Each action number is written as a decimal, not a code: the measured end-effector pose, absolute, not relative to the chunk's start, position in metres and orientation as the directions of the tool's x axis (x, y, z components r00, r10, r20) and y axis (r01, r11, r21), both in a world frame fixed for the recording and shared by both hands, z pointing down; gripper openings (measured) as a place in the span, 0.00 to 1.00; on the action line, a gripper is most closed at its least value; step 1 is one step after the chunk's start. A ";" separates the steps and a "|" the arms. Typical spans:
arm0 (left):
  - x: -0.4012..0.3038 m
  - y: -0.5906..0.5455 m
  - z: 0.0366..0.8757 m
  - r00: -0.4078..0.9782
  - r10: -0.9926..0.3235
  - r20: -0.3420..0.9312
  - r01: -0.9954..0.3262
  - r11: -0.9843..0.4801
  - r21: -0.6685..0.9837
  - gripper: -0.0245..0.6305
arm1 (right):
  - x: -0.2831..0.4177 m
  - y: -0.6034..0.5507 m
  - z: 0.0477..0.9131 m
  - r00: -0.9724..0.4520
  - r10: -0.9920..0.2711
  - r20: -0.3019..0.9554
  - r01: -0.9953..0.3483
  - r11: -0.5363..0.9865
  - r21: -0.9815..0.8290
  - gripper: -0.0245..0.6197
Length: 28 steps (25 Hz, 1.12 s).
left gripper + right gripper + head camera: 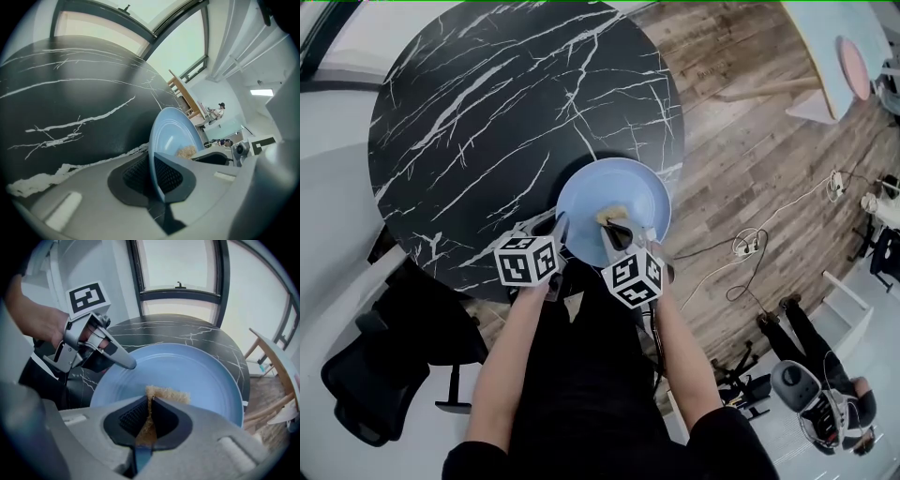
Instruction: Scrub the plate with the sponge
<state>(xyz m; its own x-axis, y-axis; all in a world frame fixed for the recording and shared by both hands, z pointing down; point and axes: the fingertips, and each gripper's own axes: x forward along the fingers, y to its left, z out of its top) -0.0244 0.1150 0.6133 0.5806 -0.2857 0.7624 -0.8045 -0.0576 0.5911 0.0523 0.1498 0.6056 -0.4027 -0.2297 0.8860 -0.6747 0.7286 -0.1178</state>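
Observation:
A light blue plate (614, 202) lies at the near edge of the round black marble table (487, 122). My left gripper (558, 232) is shut on the plate's near left rim (152, 154), which shows edge-on between its pads. My right gripper (617, 230) is shut on a tan sponge (161, 394) and holds it against the plate's face (197, 373). From the left gripper view the sponge (186, 152) shows as a tan patch on the plate. The left gripper (126, 363) also appears at the plate's left edge in the right gripper view.
An office chair (384, 366) stands by my left side. Cables and a power strip (748, 246) lie on the wooden floor to the right. A light table (839, 52) stands at the far right, and another person (811, 375) is at the lower right.

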 end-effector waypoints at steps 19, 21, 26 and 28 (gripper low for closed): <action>-0.024 0.117 0.613 0.578 -0.311 0.754 -0.799 -0.028 0.601 0.06 | 0.139 0.104 0.604 -0.141 -0.382 0.913 -0.833 0.544 0.098 0.07; -0.024 0.118 0.613 0.578 -0.310 0.755 -0.799 -0.025 0.601 0.06 | 0.142 0.107 0.603 -0.133 -0.377 0.917 -0.847 0.524 0.092 0.07; -0.022 0.120 0.612 0.571 -0.312 0.759 -0.804 -0.025 0.594 0.06 | 0.144 0.119 0.603 -0.108 -0.379 0.919 -0.861 0.497 0.104 0.07; -0.022 0.119 0.612 0.572 -0.314 0.758 -0.802 -0.020 0.597 0.06 | 0.143 0.123 0.603 -0.105 -0.377 0.920 -0.867 0.487 0.101 0.07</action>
